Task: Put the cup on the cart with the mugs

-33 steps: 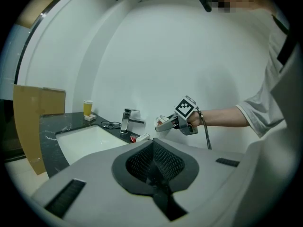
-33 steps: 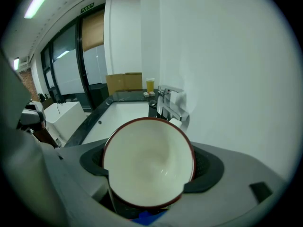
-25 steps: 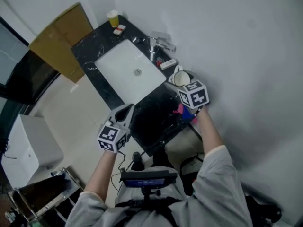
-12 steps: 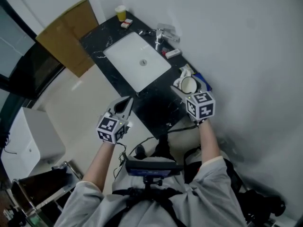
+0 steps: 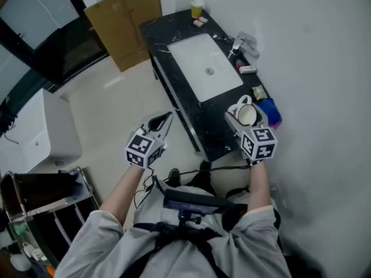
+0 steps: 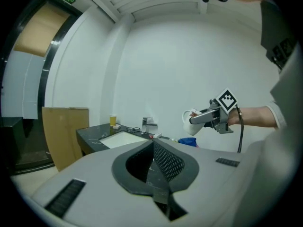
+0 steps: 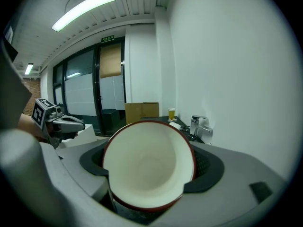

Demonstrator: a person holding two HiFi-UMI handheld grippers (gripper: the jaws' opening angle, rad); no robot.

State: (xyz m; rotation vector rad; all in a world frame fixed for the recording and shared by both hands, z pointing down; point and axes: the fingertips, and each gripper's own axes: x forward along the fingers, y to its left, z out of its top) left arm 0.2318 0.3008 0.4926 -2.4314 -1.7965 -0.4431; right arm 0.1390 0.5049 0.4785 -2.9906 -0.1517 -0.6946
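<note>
A white cup with a dark red rim (image 5: 246, 114) sits between the jaws of my right gripper (image 5: 243, 112), held in the air over the near end of the black counter (image 5: 215, 133). In the right gripper view the cup (image 7: 147, 167) fills the jaws, its mouth facing the camera. My left gripper (image 5: 163, 120) hangs over the floor left of the counter, shut and empty; its pads (image 6: 165, 161) meet. A metal-framed cart (image 5: 55, 204) stands at the lower left, its contents hard to make out.
The counter carries a white sink (image 5: 204, 59), a tap (image 5: 240, 42), a yellow cup (image 5: 197, 7) and a blue object (image 5: 270, 112). A cardboard sheet (image 5: 124, 22) leans at its far end. A white cabinet (image 5: 40, 138) stands left. White wall runs along the right.
The head view has swung left: the counter has slid up and right, and the cart shows more. Both grippers have drawn back from the counter, the right one still holding the cup.
</note>
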